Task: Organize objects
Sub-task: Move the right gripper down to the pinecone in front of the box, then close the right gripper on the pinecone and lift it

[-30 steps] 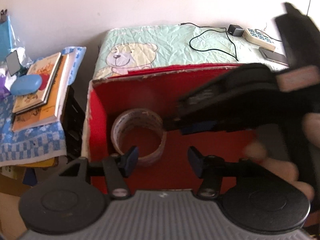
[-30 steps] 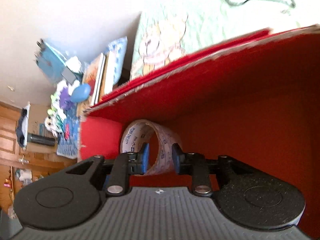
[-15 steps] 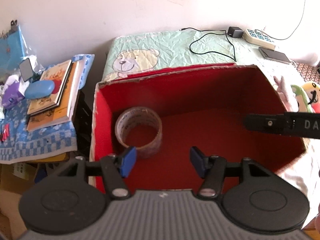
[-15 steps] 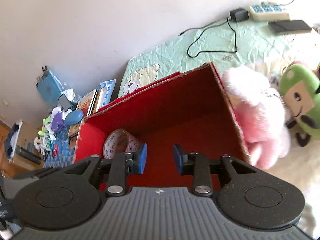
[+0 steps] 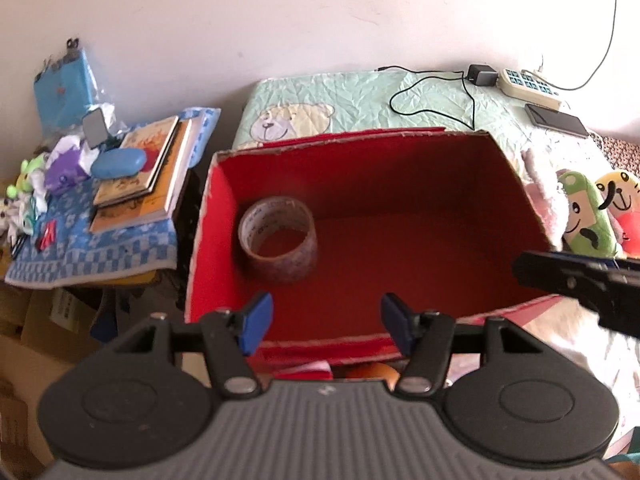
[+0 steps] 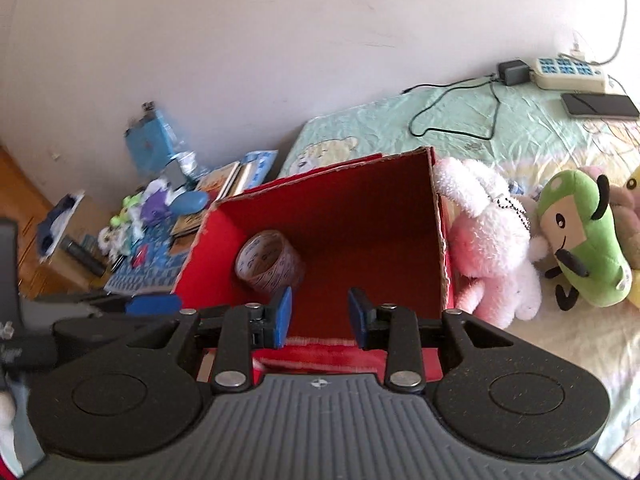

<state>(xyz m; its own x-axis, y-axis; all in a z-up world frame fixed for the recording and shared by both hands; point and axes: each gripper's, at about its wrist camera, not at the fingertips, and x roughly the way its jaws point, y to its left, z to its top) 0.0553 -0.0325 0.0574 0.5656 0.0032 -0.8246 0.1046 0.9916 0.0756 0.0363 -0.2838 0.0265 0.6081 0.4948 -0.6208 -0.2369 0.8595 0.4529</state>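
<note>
A roll of clear tape (image 5: 279, 239) lies in the far left corner of an open red box (image 5: 516, 176) on the bed; it also shows in the right wrist view (image 6: 269, 262), inside the box (image 6: 438, 216). My left gripper (image 5: 326, 322) is open and empty above the box's near edge. My right gripper (image 6: 319, 317) is open and empty, held above the near edge of the box; it shows at the right edge of the left wrist view (image 5: 576, 280). A pink plush rabbit (image 6: 490, 240) and a green plush toy (image 6: 580, 232) lie right of the box.
A side table (image 5: 100, 252) at the left carries books (image 5: 148, 168), a blue case (image 5: 118, 162) and small toys. A power strip (image 6: 568, 74), a charger cable (image 6: 456, 120) and a phone (image 6: 598, 105) lie on the bed behind the box.
My right gripper has let go of the tape roll, opened and pulled back up out of the box to the right. Both cameras have risen and backed off from the box.
</note>
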